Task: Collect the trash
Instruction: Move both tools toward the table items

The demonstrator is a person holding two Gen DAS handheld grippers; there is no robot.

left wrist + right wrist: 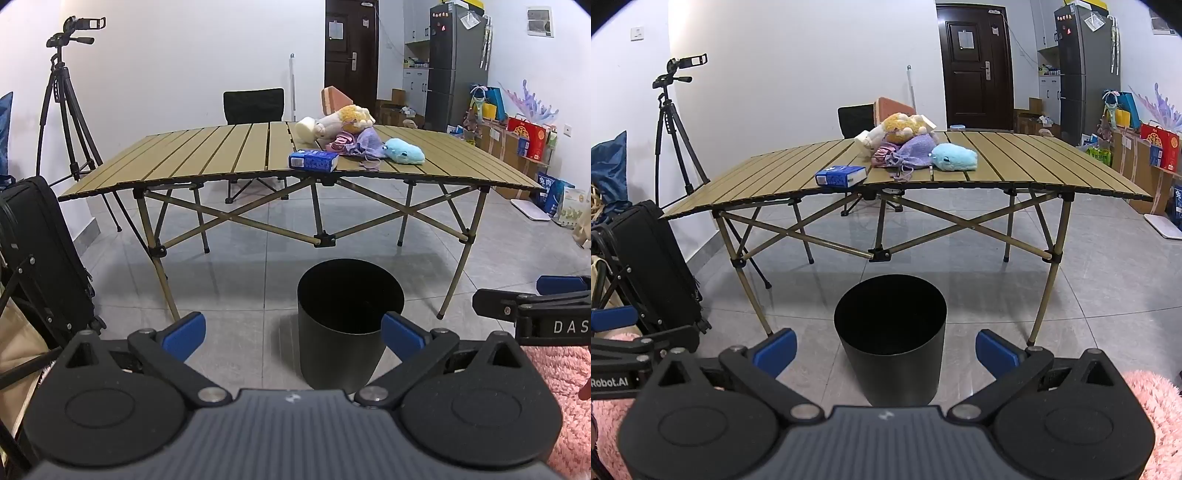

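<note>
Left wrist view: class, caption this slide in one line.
Open left gripper faces a black bin before a table.

The left gripper [291,332] points forward and tilts downward, its jaws spread wide with nothing between them. Its two blue fingertips [184,334] sit at about 8 and 4 o'clock in the left wrist view, each on a black linkage arm running back to the dark ribbed body at 6 o'clock. The right gripper [885,350] has the same pose: tilted downward, jaws fully apart and empty, blue fingertips [995,352] low on either side. The two grippers are side by side; in the left wrist view the right gripper shows at 3 o'clock, and in the right wrist view the left gripper shows at 9 o'clock.
</note>
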